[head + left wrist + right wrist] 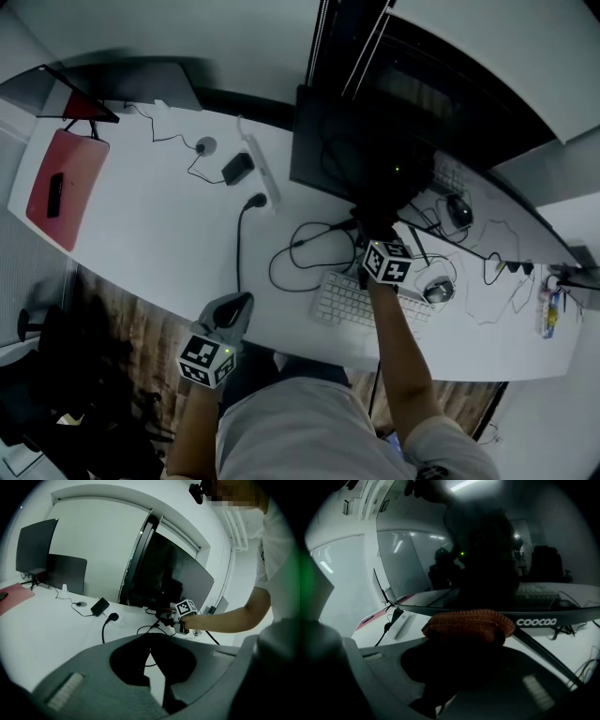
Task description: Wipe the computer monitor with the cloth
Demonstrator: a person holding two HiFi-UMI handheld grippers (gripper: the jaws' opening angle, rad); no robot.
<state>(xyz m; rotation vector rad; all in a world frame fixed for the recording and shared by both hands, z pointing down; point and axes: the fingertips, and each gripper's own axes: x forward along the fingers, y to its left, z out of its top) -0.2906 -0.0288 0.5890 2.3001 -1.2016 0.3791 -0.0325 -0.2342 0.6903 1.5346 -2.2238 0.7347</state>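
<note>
The cloth [468,626], orange and knitted, is clamped between the closed jaws of the right gripper [165,616], with a bunched fold standing out beyond the tips. It is held at the lower edge of the monitor [347,150], near the middle of the dark screen. Whether it touches the screen cannot be confirmed. The monitor stands at the far side of the desk [159,234], with a keyboard [352,302] just near of it and loose cables [300,258] looped to its near left. The left gripper [234,309] is held well apart at the near edge of the desk, its jaws closed on nothing.

The following risks are judged likely:
- Only a small fold of cloth is exposed. If the gripper is tilted or pressed hard, the screen may be touched by the bare jaws and scratched.
- The monitor may be rocked on its stand by too much pressure, as it is not steadied by the left gripper.
- The cables may be snagged by a low stroke.
</note>
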